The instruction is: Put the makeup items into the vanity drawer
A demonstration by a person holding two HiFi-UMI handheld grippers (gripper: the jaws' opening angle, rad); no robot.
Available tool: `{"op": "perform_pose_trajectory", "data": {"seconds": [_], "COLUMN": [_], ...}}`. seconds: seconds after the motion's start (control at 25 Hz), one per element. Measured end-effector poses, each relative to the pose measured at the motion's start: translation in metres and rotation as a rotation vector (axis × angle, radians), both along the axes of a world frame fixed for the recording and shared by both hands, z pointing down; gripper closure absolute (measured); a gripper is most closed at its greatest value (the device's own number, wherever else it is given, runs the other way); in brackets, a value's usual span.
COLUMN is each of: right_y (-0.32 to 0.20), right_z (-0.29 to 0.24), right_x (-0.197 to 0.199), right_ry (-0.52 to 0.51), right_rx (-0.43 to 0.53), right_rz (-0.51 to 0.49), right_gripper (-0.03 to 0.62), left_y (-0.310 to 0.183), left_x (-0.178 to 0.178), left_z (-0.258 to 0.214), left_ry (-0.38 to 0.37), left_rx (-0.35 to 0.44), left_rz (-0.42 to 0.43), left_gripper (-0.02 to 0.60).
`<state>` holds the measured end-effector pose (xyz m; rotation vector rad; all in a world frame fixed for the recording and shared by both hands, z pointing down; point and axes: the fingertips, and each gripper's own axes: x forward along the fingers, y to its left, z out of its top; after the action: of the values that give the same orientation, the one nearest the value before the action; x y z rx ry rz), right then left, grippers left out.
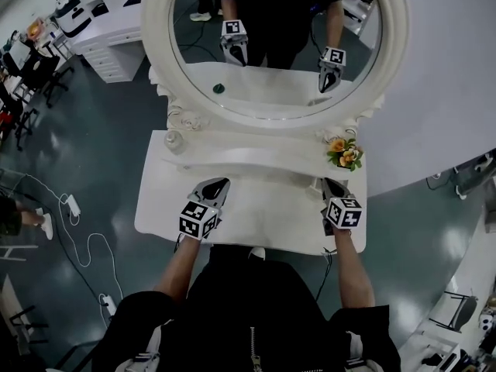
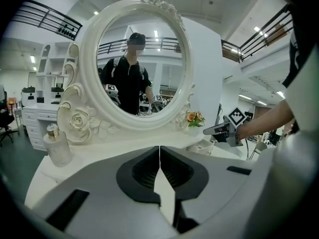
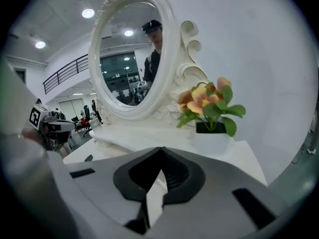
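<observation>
The white vanity table (image 1: 256,219) stands under an oval mirror (image 1: 271,45). My left gripper (image 1: 219,184) hovers over the table's left middle, shut and empty; in the left gripper view its tips (image 2: 159,151) meet. My right gripper (image 1: 329,184) is over the right side near the flower pot, also shut with nothing in it (image 3: 161,149). A small dark item (image 3: 87,158) lies on the tabletop toward the left gripper; the head view shows only its mirror image (image 1: 218,88). A clear perfume bottle (image 1: 174,140) stands at the back left. No drawer front is in view.
A small pot of orange flowers (image 1: 344,153) sits at the back right, close ahead of the right gripper (image 3: 212,106). Clear glassware (image 1: 190,120) stands by the mirror's carved base. Cables (image 1: 77,231) trail on the floor to the left.
</observation>
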<state>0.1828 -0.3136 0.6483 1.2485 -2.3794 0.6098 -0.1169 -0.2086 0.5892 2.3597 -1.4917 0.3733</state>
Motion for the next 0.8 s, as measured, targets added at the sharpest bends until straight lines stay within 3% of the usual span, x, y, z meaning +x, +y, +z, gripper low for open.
{"op": "perform_pose_trajectory", "data": {"seconds": [0.36, 0.8], "right_y": [0.002, 0.034], "right_z": [-0.045, -0.042], "right_x": [-0.12, -0.29], "right_ry": [-0.008, -0.027], "right_rx": [0.129, 0.162], "right_rz": [-0.162, -0.493], "right_gripper": [0.588, 0.588], "left_y": [-0.009, 0.023], "left_x": [-0.06, -0.173], "left_z": [-0.016, -0.004], "left_ry": [0.014, 0.02], "left_rx": [0.046, 0.037], "left_rz": [-0.026, -0.207], "left_gripper": [0.56, 0.56]}}
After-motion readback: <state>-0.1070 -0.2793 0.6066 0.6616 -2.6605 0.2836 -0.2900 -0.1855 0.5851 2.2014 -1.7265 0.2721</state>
